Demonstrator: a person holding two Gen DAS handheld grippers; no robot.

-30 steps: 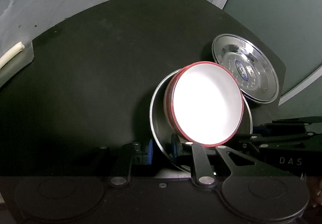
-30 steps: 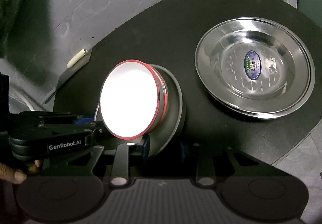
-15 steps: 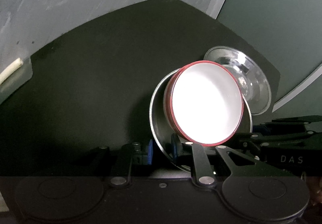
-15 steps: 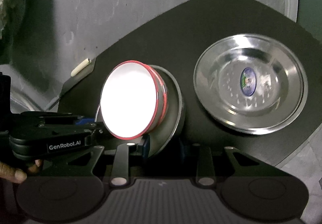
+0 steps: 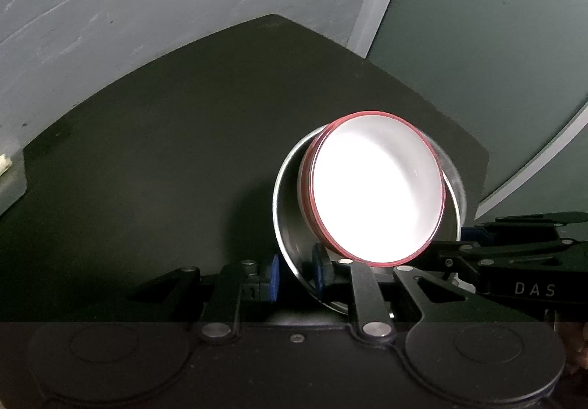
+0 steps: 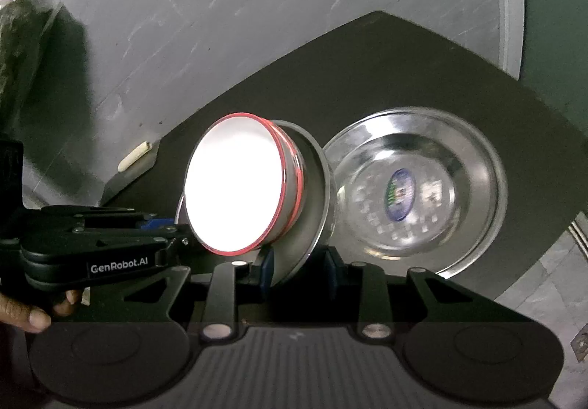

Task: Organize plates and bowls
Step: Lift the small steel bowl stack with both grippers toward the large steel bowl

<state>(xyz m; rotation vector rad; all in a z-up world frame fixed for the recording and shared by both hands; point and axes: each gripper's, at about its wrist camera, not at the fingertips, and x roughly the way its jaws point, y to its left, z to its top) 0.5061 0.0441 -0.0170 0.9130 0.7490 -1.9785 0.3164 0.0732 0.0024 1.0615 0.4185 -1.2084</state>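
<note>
Both grippers clamp the carried steel plate's rim, left gripper and right gripper; red-rimmed bowl rides on it, beside the resting steel plate. Keep level; lower squarely on.

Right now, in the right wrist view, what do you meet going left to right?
The other gripper → red-rimmed white bowl → steel plate held on edge under the bowl → second steel plate lying on the dark mat.

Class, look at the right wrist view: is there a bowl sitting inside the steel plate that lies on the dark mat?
No. The steel plate on the mat holds only a sticker, while the red-rimmed bowl rides on the lifted steel plate.
</note>
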